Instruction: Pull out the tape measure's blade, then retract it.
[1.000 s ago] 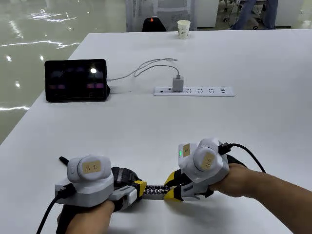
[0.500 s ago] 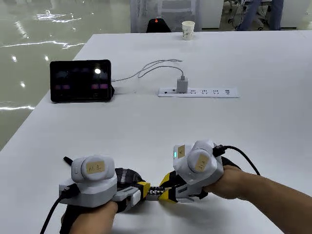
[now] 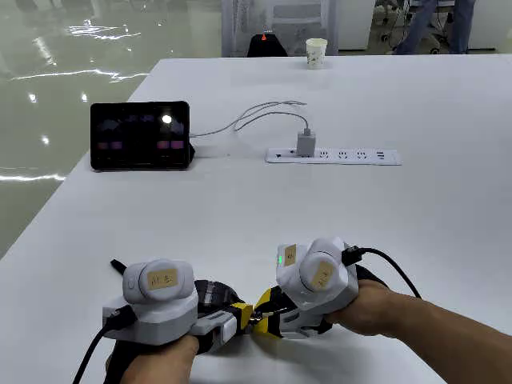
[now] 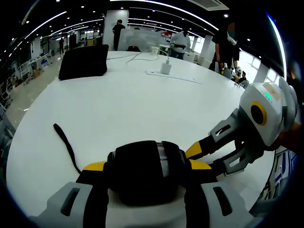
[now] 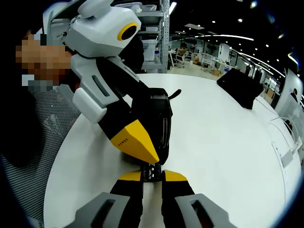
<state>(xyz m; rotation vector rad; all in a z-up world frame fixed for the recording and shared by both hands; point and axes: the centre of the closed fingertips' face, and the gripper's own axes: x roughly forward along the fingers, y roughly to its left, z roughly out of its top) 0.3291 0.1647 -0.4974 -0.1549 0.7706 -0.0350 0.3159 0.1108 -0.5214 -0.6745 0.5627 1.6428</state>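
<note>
White workbench runs off toward an open hall with a glossy floor. At its far side sit a dark tablet, a power strip with a charger plugged in, and a paper cup, all well clear of the work.

At the near edge the two grippers meet tip to tip. The left gripper is clamped around the black tape measure case, which sits between its yellow-tipped jaws on the tabletop. The case's thin strap trails away on the surface. The right gripper comes in from the other side, its jaws pinched on the end of the blade.

What matters is the line between them. The blade's long axis runs straight from the right gripper's jaws into the mouth of the case, which lies dead ahead of them and just beside their tips. Only a stub of blade shows.

A second ago a marked stretch of blade spanned an open gap between the grippers. Half a second ago it was shorter, and now the right gripper has closed almost onto the case. By my reckoning the retract is nearly finished.
</note>
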